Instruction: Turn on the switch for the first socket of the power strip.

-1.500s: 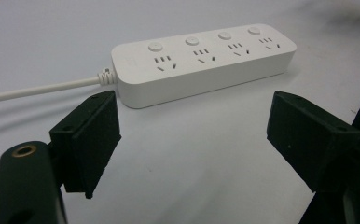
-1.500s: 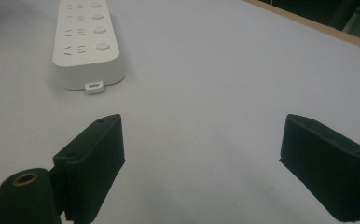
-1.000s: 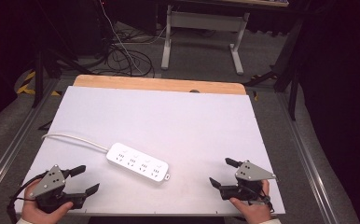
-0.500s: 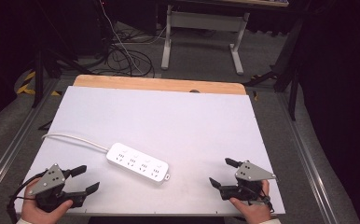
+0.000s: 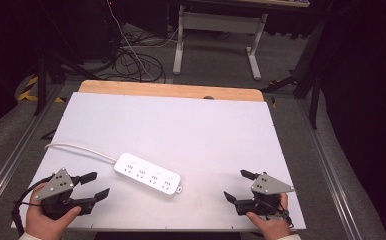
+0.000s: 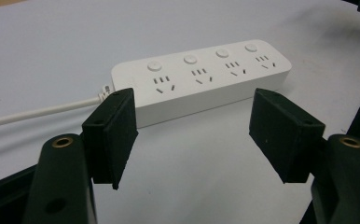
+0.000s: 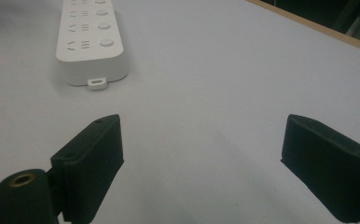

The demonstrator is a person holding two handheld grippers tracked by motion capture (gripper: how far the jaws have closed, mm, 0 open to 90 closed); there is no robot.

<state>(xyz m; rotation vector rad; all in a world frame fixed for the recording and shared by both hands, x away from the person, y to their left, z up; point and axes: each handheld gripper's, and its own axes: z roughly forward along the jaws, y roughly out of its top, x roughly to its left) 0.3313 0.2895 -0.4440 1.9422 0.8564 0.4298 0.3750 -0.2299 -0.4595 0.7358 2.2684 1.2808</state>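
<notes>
A dim workroom surrounds a table whose top is covered by a broad white sheet point(image 5: 191, 130), with a strip of pale wood point(image 5: 171, 91) showing along its far edge; beyond it the floor holds a tangle of dark cables point(image 5: 131, 62) and the grey legs of another stand point(image 5: 216, 30), the rest lost in shadow.

At the near left corner, the person's left hand point(image 5: 43, 220) holds the left gripper point(image 5: 93, 186), a black two-jaw tool with a grey three-cornered plate on top. Its jaws have just been closing, yet they stand well apart with only bare sheet between them, and nothing is gripped. The forearm is cut off by the bottom edge.

Just beyond those jaws lies the white four-socket power strip point(image 5: 147, 174), flat on the sheet and slanted, near the front and left of centre. Its white cord point(image 5: 78, 148) runs off toward the left edge of the sheet, where its end cannot be made out. In the left gripper view, the power strip point(image 6: 201, 77) lies ahead of the jaws, untouched.

At the near right, the right hand point(image 5: 268, 225) holds the right gripper point(image 5: 238, 185), also wide open and empty, well apart from the strip. In the right gripper view, the strip's far end is cut off at the top.
</notes>
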